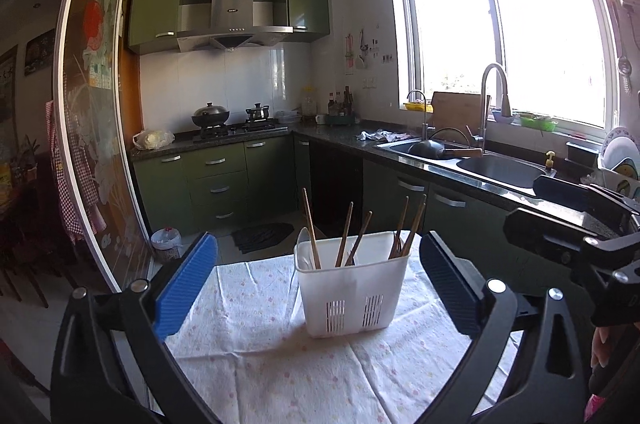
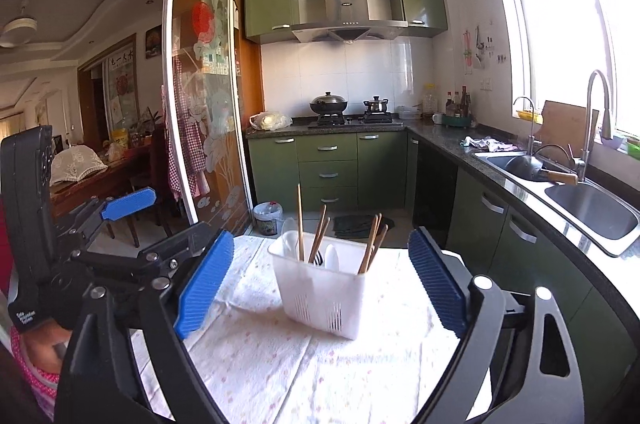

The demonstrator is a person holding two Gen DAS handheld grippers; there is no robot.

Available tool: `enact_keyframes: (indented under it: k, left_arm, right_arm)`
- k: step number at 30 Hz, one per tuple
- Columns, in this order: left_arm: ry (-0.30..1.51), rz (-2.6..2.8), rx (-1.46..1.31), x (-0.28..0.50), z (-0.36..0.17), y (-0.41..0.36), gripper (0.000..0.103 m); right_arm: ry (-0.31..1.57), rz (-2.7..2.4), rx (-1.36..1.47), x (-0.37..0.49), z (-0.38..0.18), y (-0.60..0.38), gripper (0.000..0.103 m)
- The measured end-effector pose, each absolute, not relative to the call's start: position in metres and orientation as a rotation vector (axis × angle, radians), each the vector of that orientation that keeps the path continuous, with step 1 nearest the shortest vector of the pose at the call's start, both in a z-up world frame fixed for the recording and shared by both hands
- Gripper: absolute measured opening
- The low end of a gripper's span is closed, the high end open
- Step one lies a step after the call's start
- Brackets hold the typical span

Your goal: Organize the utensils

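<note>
At far left a glass sliding door [image 1: 92, 112] walls off the kitchen from a dining room, and its frame runs down close to the table's left edge. The table wears a white flowered cloth [image 1: 260, 356]; its far edge drops to open floor, where a small bin [image 1: 166, 242] and a dark mat [image 1: 262, 234] lie before the green cabinets [image 1: 218, 180].

The left gripper [image 1: 318, 288] hangs above the near cloth with its blue pads spread wide, holding nothing. Bare cloth lies between the pads and in front of them.

The caddy [image 1: 352, 288], a white plastic box with slotted vents low on its front, stands upright on the cloth toward the far edge, between the left gripper's pads in that view and clear of both. Brown chopsticks [image 1: 344, 240] lean in it at several angles: one long stick and a white spoon [image 2: 331, 258] on the left, a pair in the middle, a bunch on the right. Something dark sits low in the middle; I cannot tell what it is.

The right gripper [image 2: 320, 280] is likewise wide apart and empty, above the cloth's near right part, the caddy framed between its pads without contact.

To the right the cloth ends near a dark counter [image 2: 448, 140] carrying a double sink [image 2: 592, 212]; a dark pan [image 2: 528, 168] rests in the far basin.
</note>
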State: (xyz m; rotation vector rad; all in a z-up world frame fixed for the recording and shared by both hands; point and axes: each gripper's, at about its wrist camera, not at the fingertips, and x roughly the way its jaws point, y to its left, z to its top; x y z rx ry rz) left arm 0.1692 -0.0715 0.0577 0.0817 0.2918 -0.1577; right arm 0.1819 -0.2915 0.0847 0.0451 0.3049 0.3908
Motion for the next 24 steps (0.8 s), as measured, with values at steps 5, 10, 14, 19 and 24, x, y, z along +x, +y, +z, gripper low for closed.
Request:
enact_keyframes:
  k: [5, 10, 14, 19, 24]
  left_arm:
    - [0.299, -0.130, 0.063, 0.114, 0.042, -0.061, 0.096]
    - [0.317, -0.092, 0.060, 0.073, 0.028, -0.047, 0.096]
    - [0.336, -0.062, 0.045, 0.053, 0.019, -0.032, 0.096]
    - [0.349, -0.018, 0.017, 0.035, 0.013, -0.017, 0.096]
    - [0.332, -0.012, 0.034, 0.021, 0.018, -0.018, 0.096]
  right_arm:
    - [0.304, 0.382, 0.082, 0.112, 0.056, -0.315, 0.098]
    - [0.280, 0.346, 0.150, 0.062, 0.037, -0.340, 0.098]
    - [0.284, 0.329, 0.176, 0.040, 0.031, -0.354, 0.098]
    - [0.272, 0.323, 0.136, 0.019, 0.033, -0.358, 0.098]
    - [0.253, 0.324, 0.092, 0.003, 0.036, -0.352, 0.098]
